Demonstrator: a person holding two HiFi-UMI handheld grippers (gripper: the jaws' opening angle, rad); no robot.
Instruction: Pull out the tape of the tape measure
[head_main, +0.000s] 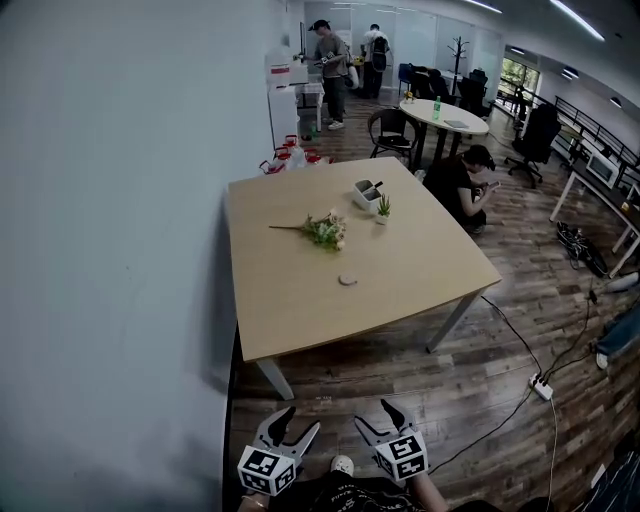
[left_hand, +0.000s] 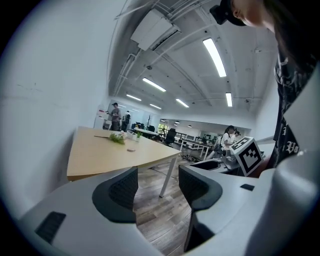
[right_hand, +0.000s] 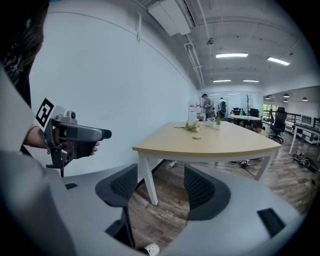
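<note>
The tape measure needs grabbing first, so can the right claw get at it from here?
Probably not yet: the right claw hangs open short of the table, and the tape measure lies mid-table. Nothing blocks it; stepping closer should do.

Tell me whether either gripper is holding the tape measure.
No, the left gripper and right gripper are both open and empty, short of the table where the tape measure lies.

counter (head_main: 300, 290): pale wood, smooth matt | floor (head_main: 400, 390): dark wood planks, slight sheen | wall (head_main: 120, 200): smooth matt | jaws: grey matt plastic
</note>
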